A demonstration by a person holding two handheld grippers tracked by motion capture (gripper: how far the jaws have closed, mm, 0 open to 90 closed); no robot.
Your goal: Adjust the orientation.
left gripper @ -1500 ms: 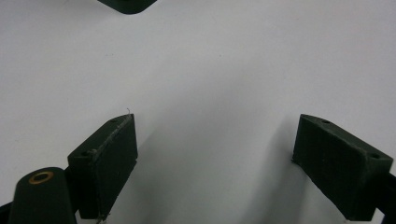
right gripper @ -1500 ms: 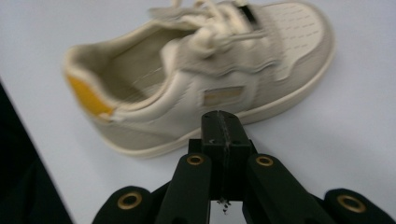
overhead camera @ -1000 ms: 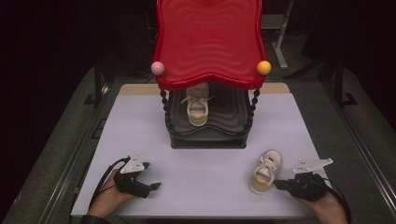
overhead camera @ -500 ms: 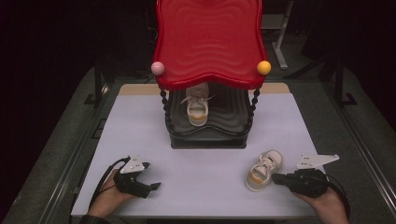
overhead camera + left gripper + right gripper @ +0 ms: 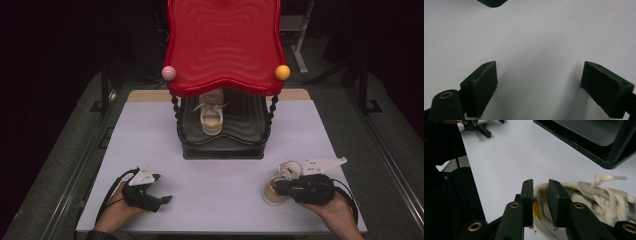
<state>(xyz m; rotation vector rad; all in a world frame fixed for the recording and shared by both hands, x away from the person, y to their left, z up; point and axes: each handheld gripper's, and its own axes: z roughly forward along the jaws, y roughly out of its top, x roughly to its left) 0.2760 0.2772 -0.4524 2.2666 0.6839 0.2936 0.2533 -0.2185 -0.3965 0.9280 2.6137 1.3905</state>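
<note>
While both hands rest at the near edge, the scene reads from largest to smallest:

Table (image 5: 150,145): a pale white top that runs under both pairs of jaws; bare sheet lies between and ahead of the left pair.

Red shelf stand (image 5: 225,45): a wavy red top on black twisted posts, well ahead of both pairs of jaws, with a pink ball (image 5: 168,72) and an orange ball (image 5: 282,72) at its front corners; its black lower tray (image 5: 599,152) lies ahead and to the right of the right jaws in the right gripper view.

Shoe on the tray (image 5: 211,117): a small cream shoe with a yellow sole, far ahead of either pair of jaws.

Loose shoe (image 5: 280,182): its mate (cream, yellow lining), at the tips of the right jaws; its heel rim (image 5: 541,195) sits between them, and the laced front trails off to their right.

Right gripper (image 5: 541,195): jaws narrow, have just been opening, a gap showing at the rim on each side.

Left gripper (image 5: 539,82): jaws wide apart, nothing between them.
</note>
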